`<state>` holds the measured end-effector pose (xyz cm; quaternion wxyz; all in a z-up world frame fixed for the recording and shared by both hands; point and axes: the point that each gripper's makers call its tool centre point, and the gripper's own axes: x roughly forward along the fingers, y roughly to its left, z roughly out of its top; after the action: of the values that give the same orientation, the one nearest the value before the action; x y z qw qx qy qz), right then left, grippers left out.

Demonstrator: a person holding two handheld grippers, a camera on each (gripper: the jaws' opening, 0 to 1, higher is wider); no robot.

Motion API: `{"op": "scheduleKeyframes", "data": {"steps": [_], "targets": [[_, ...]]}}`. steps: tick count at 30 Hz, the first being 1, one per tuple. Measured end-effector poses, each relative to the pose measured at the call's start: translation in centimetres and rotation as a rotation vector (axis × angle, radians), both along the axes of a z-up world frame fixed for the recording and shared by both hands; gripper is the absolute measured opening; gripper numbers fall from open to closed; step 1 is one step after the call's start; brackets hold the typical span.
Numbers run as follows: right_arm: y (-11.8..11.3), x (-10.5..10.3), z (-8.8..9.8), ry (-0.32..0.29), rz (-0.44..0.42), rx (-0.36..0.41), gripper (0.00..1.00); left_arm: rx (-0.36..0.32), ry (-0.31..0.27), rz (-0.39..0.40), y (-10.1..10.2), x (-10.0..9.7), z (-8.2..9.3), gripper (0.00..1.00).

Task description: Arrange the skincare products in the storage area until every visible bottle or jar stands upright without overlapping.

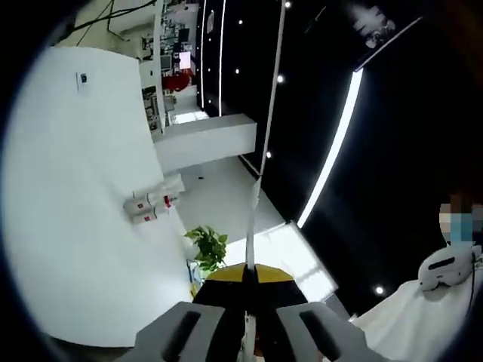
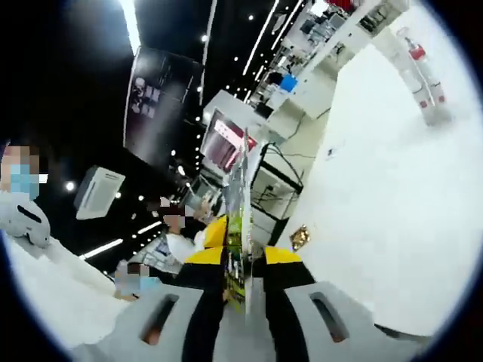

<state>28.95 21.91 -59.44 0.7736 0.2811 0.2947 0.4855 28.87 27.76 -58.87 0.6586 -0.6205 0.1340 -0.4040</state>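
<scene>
Jaws of the left gripper (image 1: 250,320) stood closed, nothing clearly held, aimed at a white wall (image 1: 68,196) with two fire extinguishers (image 1: 151,204) and one potted plant (image 1: 207,247). Right gripper (image 2: 243,302) was likewise closed, facing one monitor (image 2: 226,143). Skincare bottles were nowhere to be located; reaching blind could topple them, I judged.

Big white wall (image 1: 75,196) w/ two red-capped extinguishers (image 1: 151,205) at its foot; potted plant (image 1: 207,247) just beside them on pale floor (image 1: 219,196). Black ceiling (image 1: 407,151) opp. the wall, long strip light (image 1: 336,147) plus small spots. Desks w/ screens (image 2: 226,143) further from wall.
</scene>
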Motion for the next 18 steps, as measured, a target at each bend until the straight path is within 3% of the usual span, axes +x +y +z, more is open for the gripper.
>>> {"op": "scheduleKeyframes", "data": {"steps": [2,5,7,8,9,11,12,13,15,18], "targets": [[-0.5,0.6,0.3,-0.132,0.001,-0.122,0.60,0.019,0.011,0.015,0.0,0.2,-0.3,0.02],[-0.8,0.4,0.4,-0.240,0.066,-0.255,0.70,0.057,0.036,0.004,-0.6,0.4,-1.1,0.02],[-0.5,0.2,0.3,-0.191,0.059,-0.243,0.68,0.070,0.040,-0.020,-1.2,0.3,-1.3,0.02],[-0.3,-0.3,-0.1,-0.102,0.067,-0.203,0.65,0.071,0.037,-0.031,-1.4,0.2,-1.3,0.02],[-0.3,-0.3,-0.2,-0.072,0.062,-0.178,0.63,0.069,0.037,-0.042,-1.6,0.1,-1.2,0.02],[-0.5,-0.3,-1.1,-0.013,0.042,-0.147,0.51,0.063,0.031,-0.058,-1.8,-0.2,-1.0,0.02],[-0.5,-0.9,-1.7,0.043,0.068,-0.135,0.43,0.059,0.030,-0.060,-1.8,-0.2,-0.9,0.02],[-0.1,-1.9,-1.6,0.104,0.106,-0.074,0.35,0.026,0.031,-0.076,-1.9,-0.5,-0.6,0.02],[0.3,-2.5,-1.3,0.138,0.115,0.007,0.26,-0.020,0.035,-0.097,-1.9,-0.7,-0.2,0.02],[-0.2,-2.0,-0.2,0.140,0.070,0.094,0.09,-0.045,0.031,-0.150,-2.4,-1.1,0.0,0.02]]}}
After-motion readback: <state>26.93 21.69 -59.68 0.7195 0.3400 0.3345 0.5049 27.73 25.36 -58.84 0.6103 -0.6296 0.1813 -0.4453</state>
